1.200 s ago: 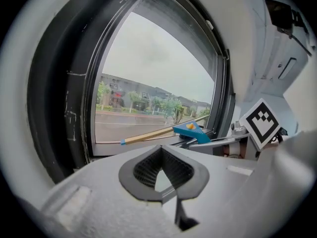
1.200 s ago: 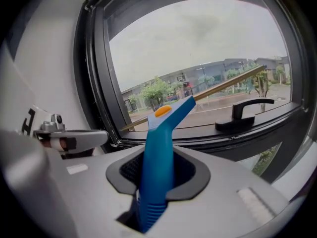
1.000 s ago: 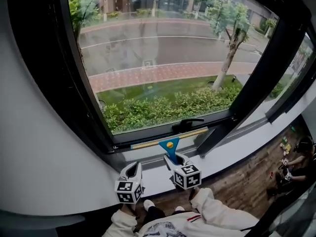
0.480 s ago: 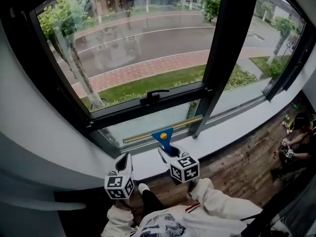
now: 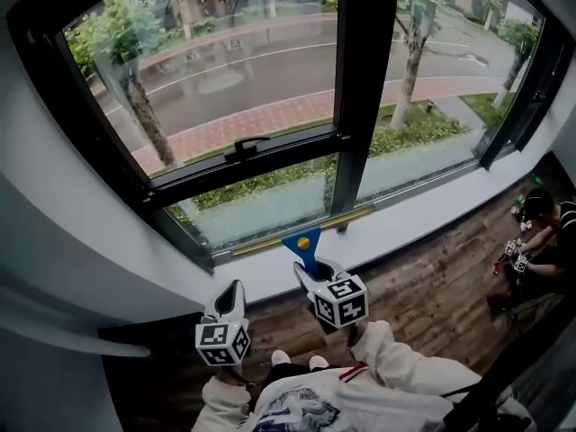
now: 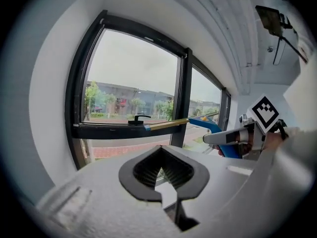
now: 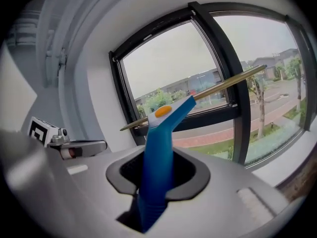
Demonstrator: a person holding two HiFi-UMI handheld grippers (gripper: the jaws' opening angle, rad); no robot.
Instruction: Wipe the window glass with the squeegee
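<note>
While the right claw [image 5: 312, 274] grips the squeegee [image 5: 301, 240] at the mullion's [image 5: 364, 79] foot, the left claw [image 5: 232, 292] hangs closed, empty.

From where I stand, no word, number or brand can be read anywhere. The cube [image 5: 222, 343] on the left tool [image 5: 232, 293] and the one on the right tool [image 5: 312, 270] bear only black-and-white square markers, no letters. The blue squeegee [image 5: 302, 245] shows just a plain orange dot.
</note>
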